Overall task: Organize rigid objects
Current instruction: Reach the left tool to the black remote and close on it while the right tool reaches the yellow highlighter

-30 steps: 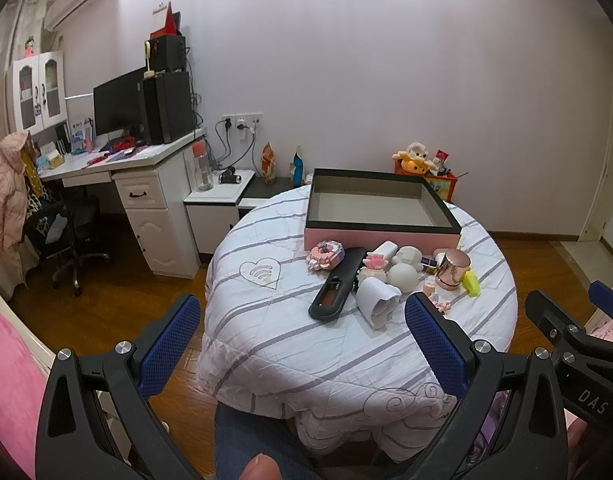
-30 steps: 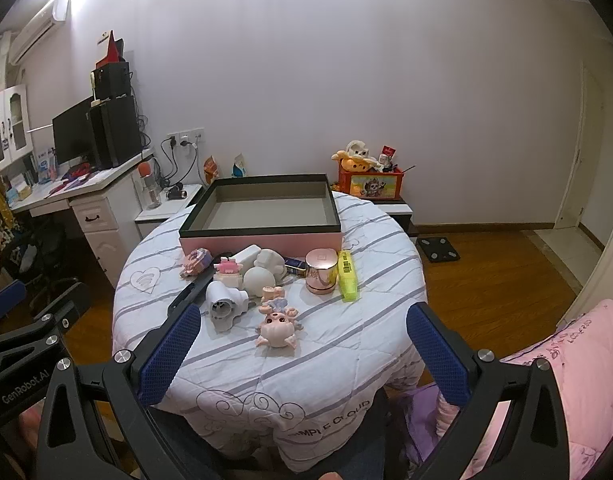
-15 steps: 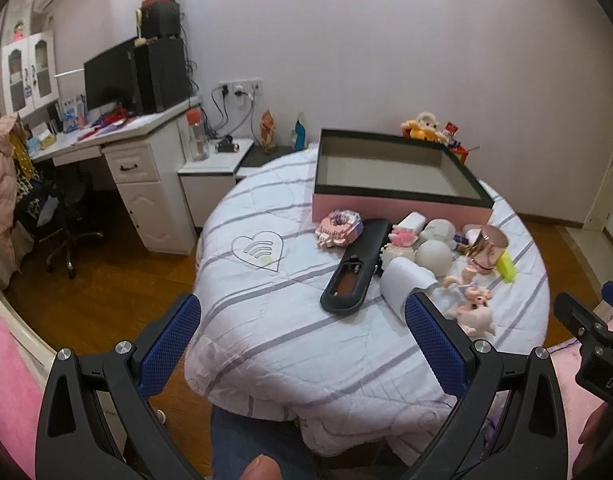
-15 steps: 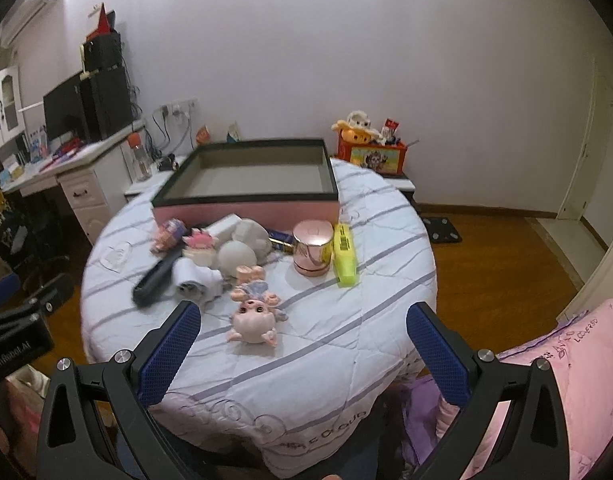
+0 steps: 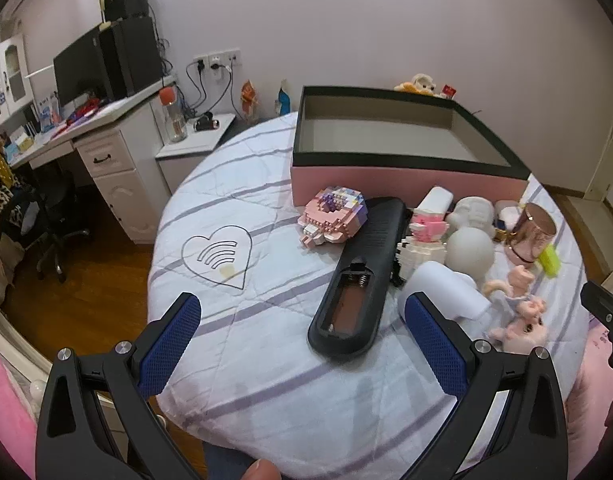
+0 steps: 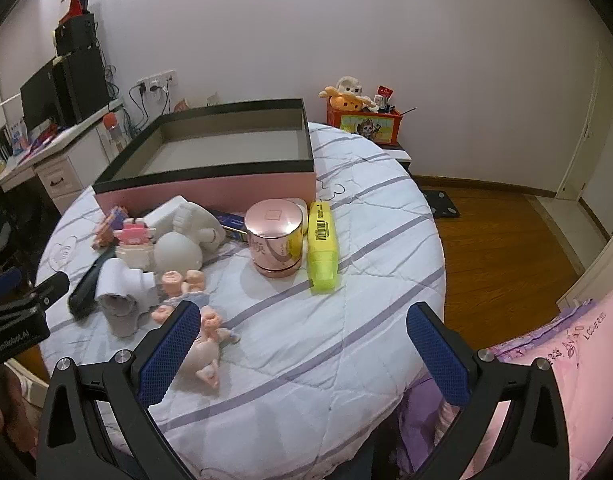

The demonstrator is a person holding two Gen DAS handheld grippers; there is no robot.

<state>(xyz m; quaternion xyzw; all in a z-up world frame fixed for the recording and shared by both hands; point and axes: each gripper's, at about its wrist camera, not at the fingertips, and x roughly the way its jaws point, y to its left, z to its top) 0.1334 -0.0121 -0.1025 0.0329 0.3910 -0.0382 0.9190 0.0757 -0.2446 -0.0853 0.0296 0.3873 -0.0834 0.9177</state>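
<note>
Left wrist view: the left gripper (image 5: 300,330) is seen with its blue-padded fingers (image 5: 170,338) spread wide and nothing held between them, above the near edge of a round table (image 5: 234,384) covered by a striped white cloth. A black remote (image 5: 360,276) with its battery bay uncovered lies just ahead, beside a pink brick toy (image 5: 334,220), a white cylinder (image 5: 450,292) and a pink pig figure (image 5: 520,320). An empty pink box (image 5: 402,148) with a black rim stands behind the cluster. Right wrist view: the right gripper (image 6: 302,334) is likewise held wide apart and empty. A rose-gold jar (image 6: 276,242) is seen upright, touching a yellow highlighter (image 6: 322,250), with the box (image 6: 210,152) behind them and the pig figure (image 6: 204,344) partly hidden by the left finger.
</note>
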